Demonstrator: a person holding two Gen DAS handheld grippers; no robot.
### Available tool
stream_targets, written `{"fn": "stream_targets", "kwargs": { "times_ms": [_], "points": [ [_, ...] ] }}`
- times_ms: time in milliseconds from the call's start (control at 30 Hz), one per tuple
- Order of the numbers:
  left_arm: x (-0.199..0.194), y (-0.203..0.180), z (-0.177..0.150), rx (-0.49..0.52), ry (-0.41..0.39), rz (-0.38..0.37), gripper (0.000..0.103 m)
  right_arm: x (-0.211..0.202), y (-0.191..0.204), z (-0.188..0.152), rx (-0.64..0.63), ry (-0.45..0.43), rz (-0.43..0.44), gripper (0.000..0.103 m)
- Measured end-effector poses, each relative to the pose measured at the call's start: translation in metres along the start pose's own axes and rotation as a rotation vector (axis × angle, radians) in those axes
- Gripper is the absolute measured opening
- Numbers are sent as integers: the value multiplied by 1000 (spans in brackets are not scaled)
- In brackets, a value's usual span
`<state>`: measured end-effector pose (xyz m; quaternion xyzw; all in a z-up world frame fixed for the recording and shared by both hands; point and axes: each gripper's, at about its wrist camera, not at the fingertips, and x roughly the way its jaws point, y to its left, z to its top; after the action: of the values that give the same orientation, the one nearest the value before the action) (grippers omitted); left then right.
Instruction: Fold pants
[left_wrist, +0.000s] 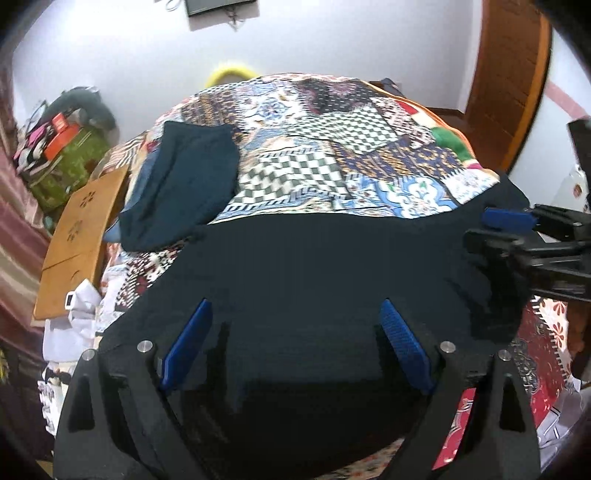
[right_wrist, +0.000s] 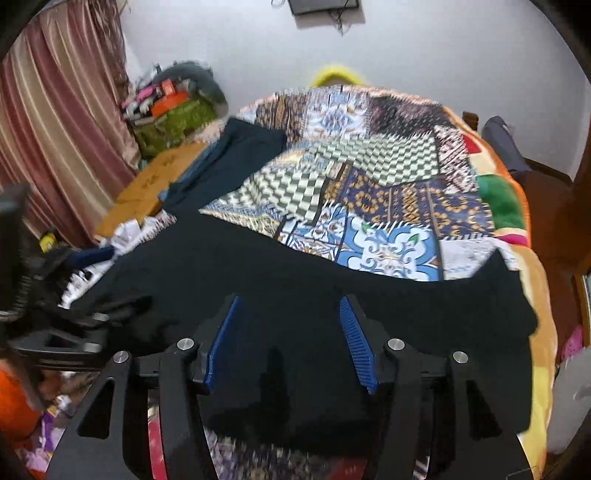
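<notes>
Lying across the near edge of the patchwork bedspread (left_wrist: 314, 147), the black pants (left_wrist: 295, 266) form one wide dark band, flat and smooth along the far hem line. Whether a first fold is already in them cannot be told, since the cloth is too dark to show layers; as a judgement, the shape looks like a garment laid out or folded once lengthwise, with the crosswise folds left to do.

The left gripper (left_wrist: 295, 343) hangs over the middle of the band with its blue pads (left_wrist: 188, 347) spread wide and nothing between them. The right gripper (right_wrist: 291, 339) is likewise wide open and empty above the cloth, toward the right end of the band.

A folded dark teal garment (left_wrist: 184, 188) sits at the bedspread's far left edge, beside a wooden board (left_wrist: 81, 236), well apart from the pants.
</notes>
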<state>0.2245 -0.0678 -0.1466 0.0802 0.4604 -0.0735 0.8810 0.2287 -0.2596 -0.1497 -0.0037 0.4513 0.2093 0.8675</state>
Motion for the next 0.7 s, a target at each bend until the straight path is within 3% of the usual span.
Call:
{"fn": "stream_targets", "kwargs": {
  "times_ms": [100,267,433,700],
  "points": [
    [2,11,-2,-20,4,6,93,20,-9,1,-39,43,-97,52],
    [8,16,-2,-34,7,4,93,32,-53,-3,13,125,-209,52],
    [12,11,0,-25,1,13,93,12,-81,-20,32,156,-294,52],
    [9,10,2,-32,-12,11,93,-37,-119,-57,134,151,-361,52]
  ]
}}
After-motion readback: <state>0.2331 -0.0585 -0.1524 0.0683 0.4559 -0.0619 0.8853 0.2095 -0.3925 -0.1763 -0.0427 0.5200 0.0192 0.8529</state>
